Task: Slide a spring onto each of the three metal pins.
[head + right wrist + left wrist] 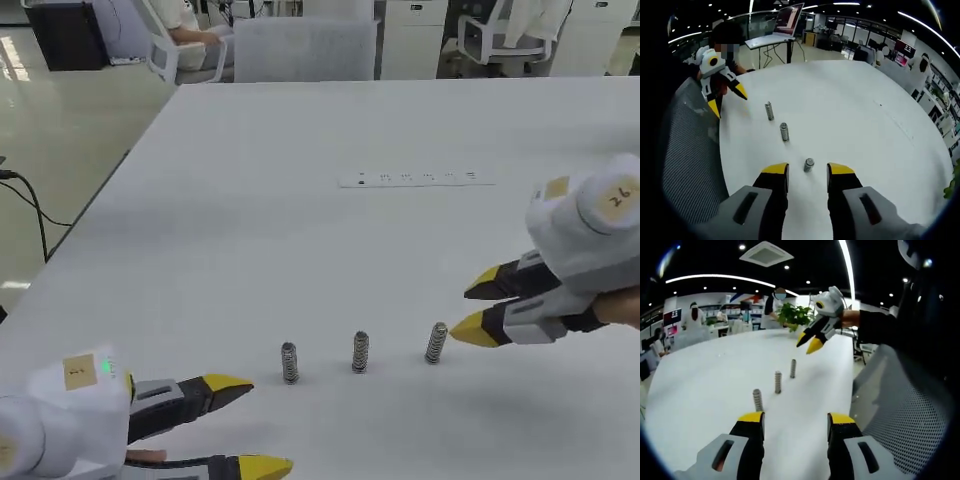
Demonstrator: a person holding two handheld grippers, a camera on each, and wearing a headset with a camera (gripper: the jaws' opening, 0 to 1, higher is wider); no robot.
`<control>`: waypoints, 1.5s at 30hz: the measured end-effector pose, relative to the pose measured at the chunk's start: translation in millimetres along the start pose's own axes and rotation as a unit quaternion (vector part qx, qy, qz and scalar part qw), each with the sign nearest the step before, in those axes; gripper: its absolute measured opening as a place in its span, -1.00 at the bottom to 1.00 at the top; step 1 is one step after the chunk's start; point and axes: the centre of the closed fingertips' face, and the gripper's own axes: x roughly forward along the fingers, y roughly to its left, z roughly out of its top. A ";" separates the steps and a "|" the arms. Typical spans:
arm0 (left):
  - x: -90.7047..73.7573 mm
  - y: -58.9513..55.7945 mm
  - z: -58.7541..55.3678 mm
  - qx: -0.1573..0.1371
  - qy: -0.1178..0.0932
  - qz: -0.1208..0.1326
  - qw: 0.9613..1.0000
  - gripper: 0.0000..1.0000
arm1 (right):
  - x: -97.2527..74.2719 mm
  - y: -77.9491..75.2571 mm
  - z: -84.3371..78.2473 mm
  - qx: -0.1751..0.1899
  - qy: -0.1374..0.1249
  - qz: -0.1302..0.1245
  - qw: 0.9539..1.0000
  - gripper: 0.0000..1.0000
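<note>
Three short metal pins stand in a row on the white table, each with a coil spring around it: left spring [289,362], middle spring [360,352], right spring [437,342]. My right gripper [462,313] is open, and its lower yellow tip is just right of the right spring. In the right gripper view that spring [809,164] stands just ahead of the open right gripper [807,172]. My left gripper [255,425] is open and holds nothing, near the table's front edge, short of the left spring [757,400].
A flat white strip [415,179] lies mid-table beyond the pins. The table's left edge [120,165] drops to the floor. White chairs [300,45] stand at the far side. A grey mesh chair [900,405] is close by the near side.
</note>
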 end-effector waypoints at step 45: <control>-4.9 10.4 -1.7 -0.027 -0.015 0.040 0.999 0.22 | -6.2 30.3 -31.6 0.044 -0.084 -0.011 0.995 0.11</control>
